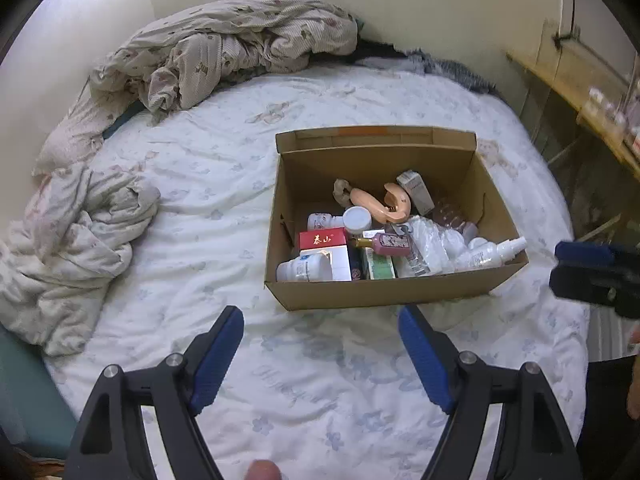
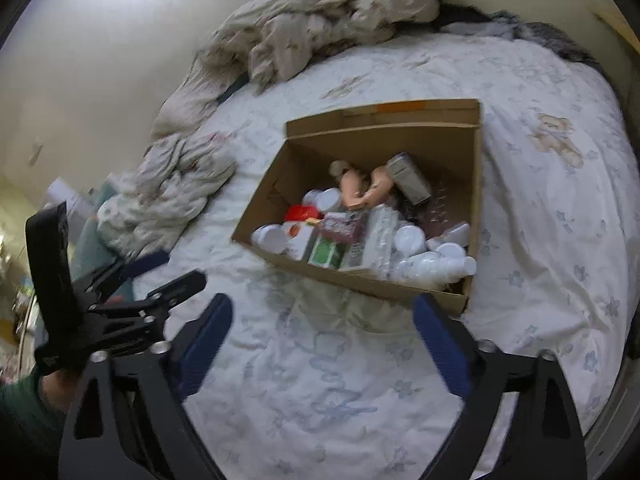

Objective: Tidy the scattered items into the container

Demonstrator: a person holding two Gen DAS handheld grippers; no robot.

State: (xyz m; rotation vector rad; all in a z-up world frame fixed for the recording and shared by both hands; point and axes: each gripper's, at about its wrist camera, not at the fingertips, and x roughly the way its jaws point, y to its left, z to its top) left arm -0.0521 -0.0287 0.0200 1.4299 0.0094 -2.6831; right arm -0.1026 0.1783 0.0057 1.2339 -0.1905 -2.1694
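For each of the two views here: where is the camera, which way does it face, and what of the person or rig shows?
Left wrist: on the left gripper, facing forward over the bed at the cardboard box; its open blue fingers show, the right gripper at the right edge.
Right wrist: on the right gripper, facing the box from nearer its right corner; open fingers, left gripper and a green sleeve show.
Shared: box, bed, crumpled blanket.

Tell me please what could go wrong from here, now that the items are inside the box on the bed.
1. The white spray bottle leans on the low front corner of the brown cardboard box; a nudge could tip it out.
2. The box sits on a soft, wrinkled floral bedsheet, so it may tilt if pushed.
3. Both the left gripper and right gripper are open and empty near the box; a careless move could bump it.
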